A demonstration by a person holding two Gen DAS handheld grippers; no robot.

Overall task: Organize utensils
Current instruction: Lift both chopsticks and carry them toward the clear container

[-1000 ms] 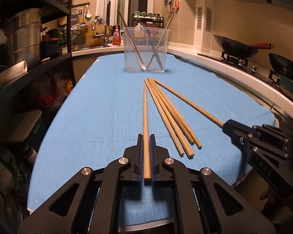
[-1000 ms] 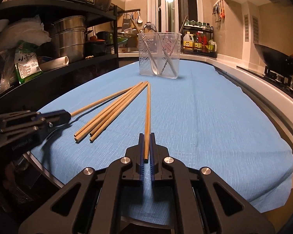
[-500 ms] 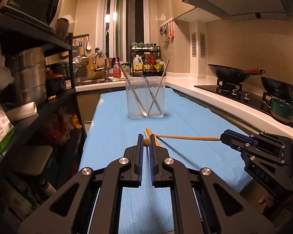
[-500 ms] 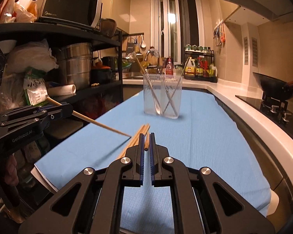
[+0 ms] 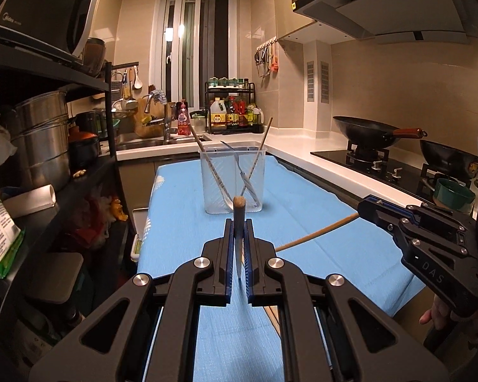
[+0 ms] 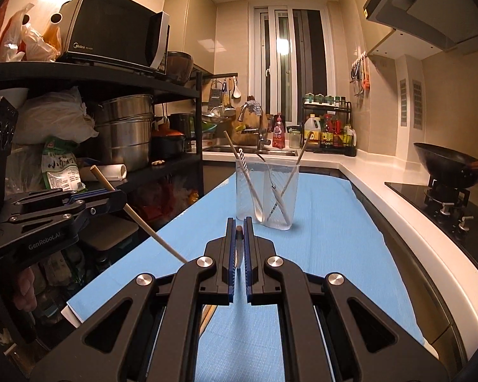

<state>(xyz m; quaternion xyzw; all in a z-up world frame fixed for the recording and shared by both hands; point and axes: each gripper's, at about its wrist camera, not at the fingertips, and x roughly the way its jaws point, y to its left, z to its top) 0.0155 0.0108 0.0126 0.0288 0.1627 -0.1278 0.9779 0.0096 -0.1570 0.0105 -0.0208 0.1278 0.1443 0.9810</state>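
In the left wrist view my left gripper (image 5: 239,222) is shut on a wooden chopstick (image 5: 239,204), seen end-on and pointing at the clear container (image 5: 232,187). At the right, my right gripper (image 5: 363,205) is shut on a second chopstick (image 5: 315,233) that slants down to the left. In the right wrist view the right gripper (image 6: 239,222) pinches its chopstick (image 6: 239,230). At the left, the left gripper (image 6: 121,195) holds its chopstick (image 6: 143,224) aslant. The container (image 6: 267,197) holds several utensils on the blue cloth (image 6: 334,238). The other chopsticks are mostly hidden under the grippers.
A black shelf rack (image 5: 79,172) with steel pots, bags and a microwave (image 6: 111,31) runs along the left. To the right a white counter (image 5: 302,156) carries a stove with woks (image 5: 366,132). The sink and a bottle rack (image 6: 328,130) are behind the container.
Both grippers have risen from the cloth, each lifting one chopstick. The views tilted up and the remaining chopsticks dropped out of sight. The jaws stayed shut.
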